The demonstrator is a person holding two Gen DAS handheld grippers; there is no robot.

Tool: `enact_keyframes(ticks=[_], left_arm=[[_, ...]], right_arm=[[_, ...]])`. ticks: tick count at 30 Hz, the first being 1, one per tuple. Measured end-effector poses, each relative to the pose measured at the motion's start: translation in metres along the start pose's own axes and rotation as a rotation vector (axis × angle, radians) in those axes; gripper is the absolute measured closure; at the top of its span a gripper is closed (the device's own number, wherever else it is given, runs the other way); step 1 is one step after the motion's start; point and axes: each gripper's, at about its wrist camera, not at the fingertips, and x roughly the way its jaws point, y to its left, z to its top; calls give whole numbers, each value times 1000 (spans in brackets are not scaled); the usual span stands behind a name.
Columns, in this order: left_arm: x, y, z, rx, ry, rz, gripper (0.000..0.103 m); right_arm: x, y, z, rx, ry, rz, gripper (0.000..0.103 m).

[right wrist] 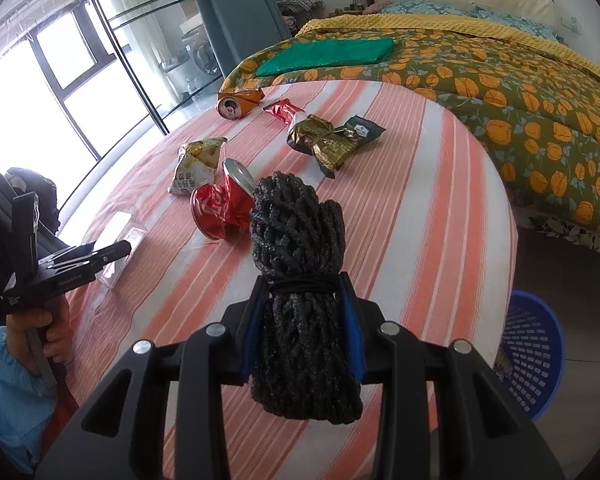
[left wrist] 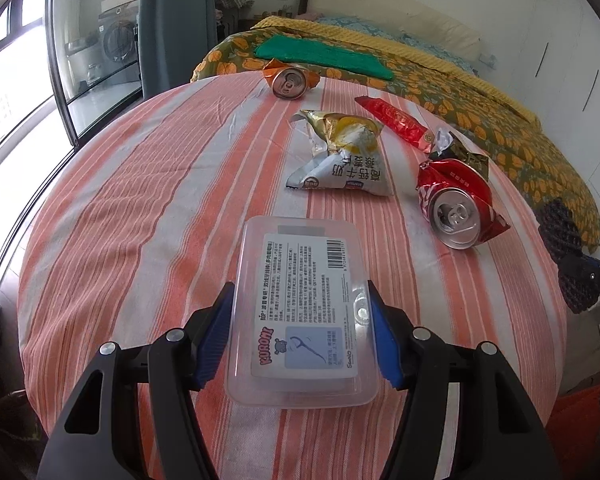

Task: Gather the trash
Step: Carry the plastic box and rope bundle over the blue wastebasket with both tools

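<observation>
My left gripper (left wrist: pixel 302 320) is shut on a clear plastic floss-pick box (left wrist: pixel 300 304), held just above the striped tablecloth; the box also shows in the right wrist view (right wrist: pixel 120 248). My right gripper (right wrist: pixel 302 312) is shut on a black coiled rope bundle (right wrist: pixel 300 264), which also shows at the left wrist view's right edge (left wrist: pixel 564 252). On the table lie a crushed red can (left wrist: pixel 456 204), a white and gold snack bag (left wrist: pixel 340 156), a red wrapper (left wrist: pixel 396 120), an orange crushed can (left wrist: pixel 288 80), and a gold-brown wrapper (right wrist: pixel 324 140).
A round table (right wrist: pixel 440 200) has an orange-striped cloth. A blue plastic basket (right wrist: pixel 532 352) stands on the floor at the table's right. A bed with a floral quilt (right wrist: pixel 500 92) and a green cloth (right wrist: pixel 328 56) lies behind. A glass door is at the left.
</observation>
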Motion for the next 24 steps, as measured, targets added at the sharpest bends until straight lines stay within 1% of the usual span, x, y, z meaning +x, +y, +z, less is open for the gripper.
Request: enact_keyframes(ticks=[3, 6, 9, 12, 15, 19, 22, 24], left_arm=[[-6, -8, -4, 5, -11, -9, 42], [-14, -21, -9, -10, -18, -43, 42], [-22, -45, -11, 8, -33, -73, 42], [-29, -75, -10, 20, -41, -126, 42], [-33, -115, -5, 40, -42, -198, 42], [-32, -186, 0, 127, -34, -275, 42], [-23, -239, 0, 181, -4, -323, 42], [-13, -276, -3, 208, 32, -354, 42]], right_arm=[[-13, -11, -2, 23, -29, 4, 69], [-26, -31, -9, 58, -49, -13, 69], [-40, -63, -17, 113, -63, -46, 69], [-56, -102, -27, 159, -78, -108, 69], [-67, -136, -32, 199, -84, -161, 69], [-80, -176, -32, 222, -93, -229, 69], [-81, -206, -35, 233, -84, -271, 69], [-76, -224, -42, 242, -71, -304, 69]])
